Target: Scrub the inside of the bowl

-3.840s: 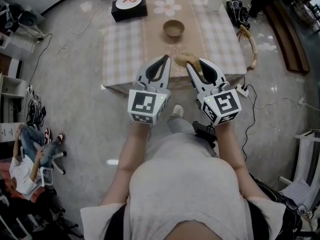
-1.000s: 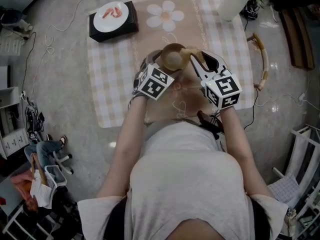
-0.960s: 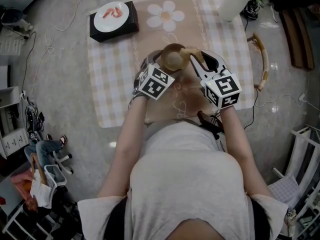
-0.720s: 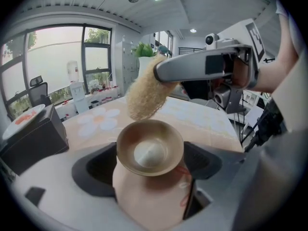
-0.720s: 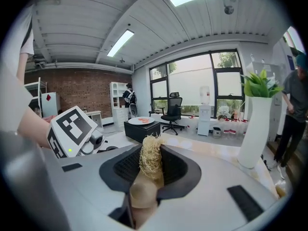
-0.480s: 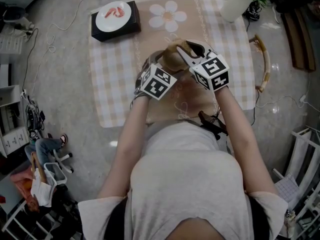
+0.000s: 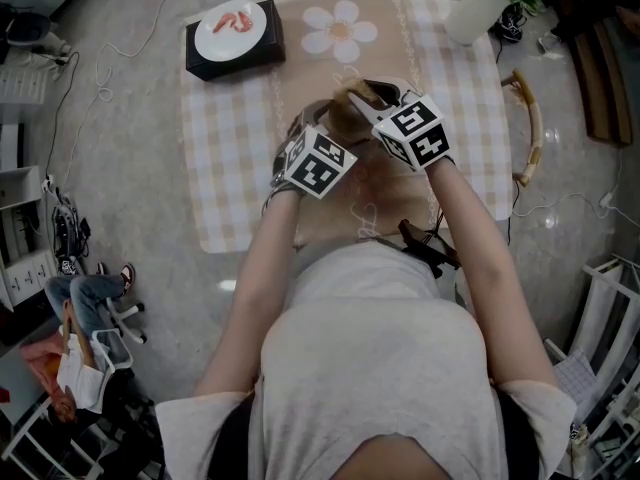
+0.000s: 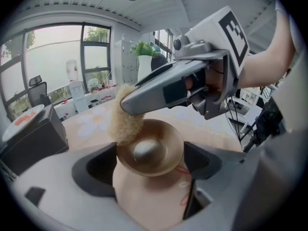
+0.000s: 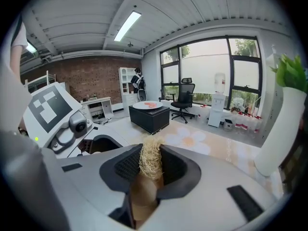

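Bowl (image 8: pixel 150 148), smooth and probably slippery, sits clamped by its sides in the left gripper (image 8: pixel 149 165), while the right gripper (image 9: pixel 150 165) pinches a soft scrubber (image 8: pixel 124 121) at its ten o'clock rim.

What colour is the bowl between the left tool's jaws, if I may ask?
Golden brown, a metallic-looking bowl; clearest in the left gripper view.

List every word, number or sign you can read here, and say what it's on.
No readable words or numbers anywhere.
Left cube, right cube: black-and-white square markers, no lettering.
Cloth: faint curly print, too small to read.
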Action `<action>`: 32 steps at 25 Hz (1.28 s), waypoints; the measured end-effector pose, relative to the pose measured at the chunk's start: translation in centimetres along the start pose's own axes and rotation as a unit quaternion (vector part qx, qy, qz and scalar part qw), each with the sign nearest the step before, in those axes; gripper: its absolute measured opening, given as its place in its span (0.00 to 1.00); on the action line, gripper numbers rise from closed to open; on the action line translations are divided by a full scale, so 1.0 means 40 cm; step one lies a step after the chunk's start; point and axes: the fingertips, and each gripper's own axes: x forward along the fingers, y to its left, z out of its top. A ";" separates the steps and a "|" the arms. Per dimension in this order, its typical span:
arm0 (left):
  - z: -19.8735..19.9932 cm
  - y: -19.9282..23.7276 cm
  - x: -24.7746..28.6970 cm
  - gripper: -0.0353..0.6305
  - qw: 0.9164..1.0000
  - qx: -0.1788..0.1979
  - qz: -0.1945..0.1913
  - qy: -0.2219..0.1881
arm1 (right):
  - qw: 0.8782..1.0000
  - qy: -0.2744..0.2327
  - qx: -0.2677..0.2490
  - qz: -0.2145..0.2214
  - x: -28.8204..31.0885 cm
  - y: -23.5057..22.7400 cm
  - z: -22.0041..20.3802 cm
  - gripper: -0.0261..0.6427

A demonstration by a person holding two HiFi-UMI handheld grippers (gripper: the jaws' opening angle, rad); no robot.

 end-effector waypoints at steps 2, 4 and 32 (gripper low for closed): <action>-0.001 0.000 0.000 0.66 1.000 0.000 -0.001 0.001 | 1.000 -0.002 -0.001 0.000 0.004 -0.002 0.002 0.19; -0.002 0.001 0.000 0.66 1.000 -0.001 -0.001 0.001 | 1.000 -0.002 -0.005 -0.004 0.007 -0.008 0.004 0.19; -0.002 0.003 0.000 0.67 1.000 0.001 -0.005 0.007 | 0.999 0.027 0.002 -0.035 -0.084 -0.086 -0.058 0.19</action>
